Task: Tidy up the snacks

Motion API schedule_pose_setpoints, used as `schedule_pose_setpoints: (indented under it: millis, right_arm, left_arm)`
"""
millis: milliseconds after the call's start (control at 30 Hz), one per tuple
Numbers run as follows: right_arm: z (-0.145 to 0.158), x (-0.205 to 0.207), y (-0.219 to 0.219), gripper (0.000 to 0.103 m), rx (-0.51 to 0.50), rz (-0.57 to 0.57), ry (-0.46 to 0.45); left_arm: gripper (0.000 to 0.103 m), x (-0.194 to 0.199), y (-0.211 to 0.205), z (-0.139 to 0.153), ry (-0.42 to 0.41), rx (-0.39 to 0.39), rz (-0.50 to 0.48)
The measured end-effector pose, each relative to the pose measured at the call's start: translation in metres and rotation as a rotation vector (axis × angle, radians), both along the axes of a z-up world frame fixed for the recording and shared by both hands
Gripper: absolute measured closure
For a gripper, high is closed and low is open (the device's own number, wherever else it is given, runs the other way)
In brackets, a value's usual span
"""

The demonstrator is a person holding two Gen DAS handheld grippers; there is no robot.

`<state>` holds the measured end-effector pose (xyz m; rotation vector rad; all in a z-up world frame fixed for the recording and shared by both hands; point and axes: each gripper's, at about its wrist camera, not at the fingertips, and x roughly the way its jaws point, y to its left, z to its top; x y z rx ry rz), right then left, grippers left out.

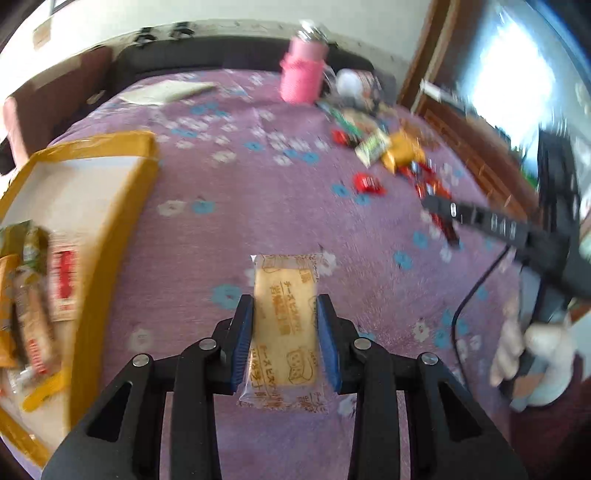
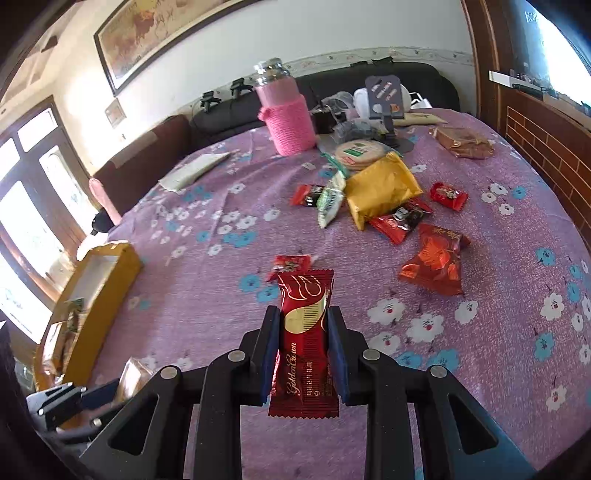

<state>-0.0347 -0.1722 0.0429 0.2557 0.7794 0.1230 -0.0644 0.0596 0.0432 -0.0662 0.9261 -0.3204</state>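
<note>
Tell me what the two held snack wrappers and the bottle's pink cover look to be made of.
Biscuit packet: clear glossy plastic film, biscuit showing through. Red bar wrapper: shiny printed foil-like film with crimped ends. Pink cover: knitted or crocheted yarn, matte and ribbed.

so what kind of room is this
Most likely a home living room: a dark sofa behind a table with a floral purple cloth, and a framed painting on the wall.
</note>
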Motion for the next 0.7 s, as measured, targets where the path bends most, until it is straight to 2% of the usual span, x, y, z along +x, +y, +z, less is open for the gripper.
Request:
schedule_pose_setpoints:
  millis: [100, 400, 700]
  right_arm:
    - [0.01, -0.006, 0.013, 0.076, 0.029, 0.043, -0.014]
    - [0.044, -0.009, 0.087, 0.077, 0.042, 0.229, -0.039]
    - [0.072, -0.007, 0.173, 0.077, 0.071, 0.407, -0.046]
  left_arm:
    - [0.072, -0.008, 0.033, 0.02, -0.042, -0.061, 0.062]
    - [0.072, -0.014, 0.142, 0.061, -0.121, -0.125, 0.256]
    - [0.072, -0.012, 0.202, 0.086, -0.189, -0.052, 0.359]
